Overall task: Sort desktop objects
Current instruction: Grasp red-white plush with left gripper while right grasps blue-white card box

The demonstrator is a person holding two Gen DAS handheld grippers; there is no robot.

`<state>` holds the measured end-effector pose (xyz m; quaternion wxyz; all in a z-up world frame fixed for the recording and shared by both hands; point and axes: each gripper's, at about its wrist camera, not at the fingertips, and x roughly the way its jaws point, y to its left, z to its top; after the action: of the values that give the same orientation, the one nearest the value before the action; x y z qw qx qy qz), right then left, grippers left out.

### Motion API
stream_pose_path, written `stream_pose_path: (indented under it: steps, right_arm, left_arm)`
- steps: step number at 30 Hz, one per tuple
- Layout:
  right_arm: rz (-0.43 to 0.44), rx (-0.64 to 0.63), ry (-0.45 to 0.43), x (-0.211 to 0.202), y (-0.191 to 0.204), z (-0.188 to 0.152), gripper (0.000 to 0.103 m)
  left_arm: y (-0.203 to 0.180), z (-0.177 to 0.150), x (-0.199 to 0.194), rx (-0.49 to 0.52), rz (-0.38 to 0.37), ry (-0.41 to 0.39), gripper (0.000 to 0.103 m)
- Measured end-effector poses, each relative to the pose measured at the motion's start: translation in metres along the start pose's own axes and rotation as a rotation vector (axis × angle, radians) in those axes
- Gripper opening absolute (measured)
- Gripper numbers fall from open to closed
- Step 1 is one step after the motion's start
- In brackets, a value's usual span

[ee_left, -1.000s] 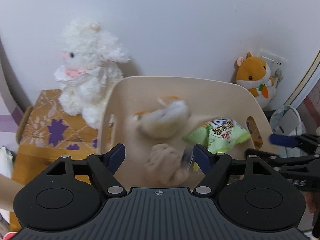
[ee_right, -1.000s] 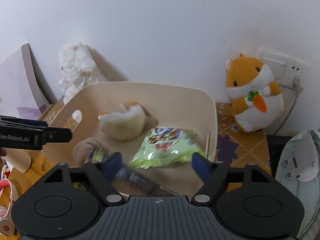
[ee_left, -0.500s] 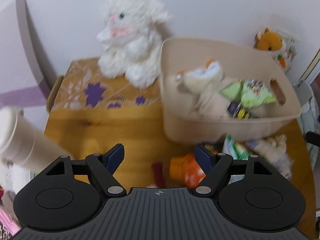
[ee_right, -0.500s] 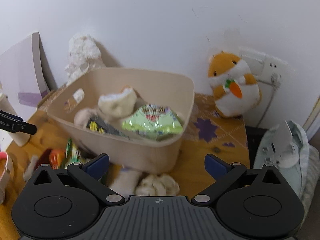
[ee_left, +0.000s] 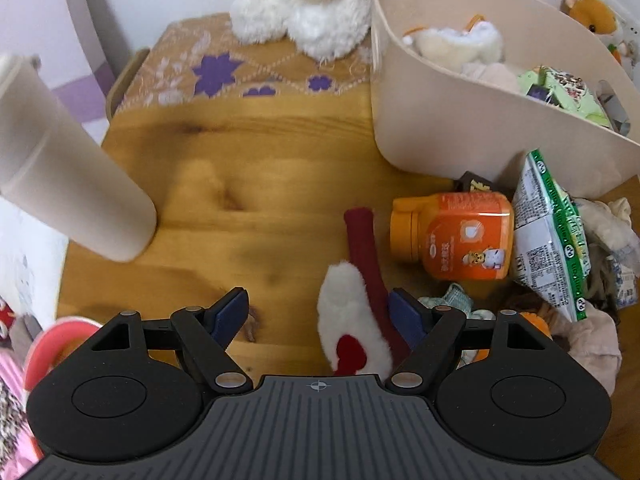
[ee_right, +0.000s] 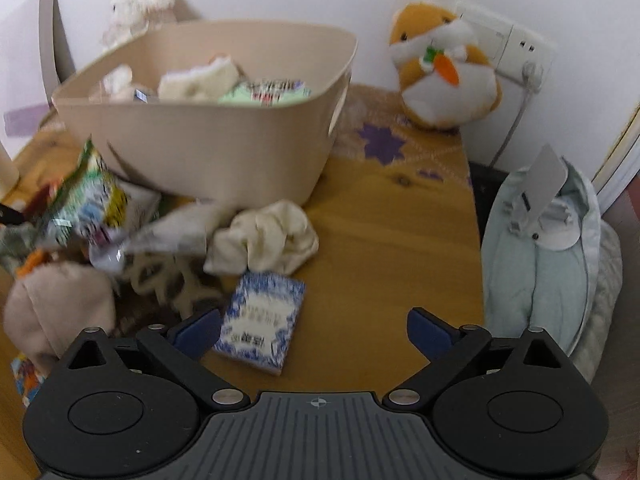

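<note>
Both hand-held grippers have drawn back from the beige plastic basket [ee_left: 448, 128], left [ee_left: 318, 312] and right [ee_right: 314, 330] wide open and empty, over unsorted tabletop clutter: a red-and-white fleece sock [ee_left: 354, 320] and blue-patterned tissue packet [ee_right: 260, 326].

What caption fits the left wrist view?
Open left gripper over a red-and-white plush sock beside an orange bottle lying in front of the beige bin.

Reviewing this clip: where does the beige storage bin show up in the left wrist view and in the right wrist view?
Left wrist: the beige storage bin fills the upper right, above the orange bottle.
Right wrist: the bin sits upper left of centre, behind the cream sock.
Shared landmark: the hamster plush, beside the bin.
</note>
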<state>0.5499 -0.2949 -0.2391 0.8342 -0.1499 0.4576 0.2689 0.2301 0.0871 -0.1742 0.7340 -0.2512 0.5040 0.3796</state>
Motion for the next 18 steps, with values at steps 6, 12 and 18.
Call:
stream_pose_path:
  steps: [6,12,18]
  right_arm:
    - [0.02,-0.014,0.048,0.015,0.01,-0.005,0.099]
    - [0.006,-0.034,0.086,0.031,0.018,-0.003,0.092]
    - [0.003,-0.041,0.071,0.038,0.024,0.0,0.076]
  left_arm:
    - [-0.003,-0.001,0.014,-0.043,0.01,0.026,0.078]
    - [-0.005,-0.002,0.025,-0.069,0.003,0.043,0.078]
    - [0.001,-0.002,0.03,-0.112,-0.021,0.031,0.051]
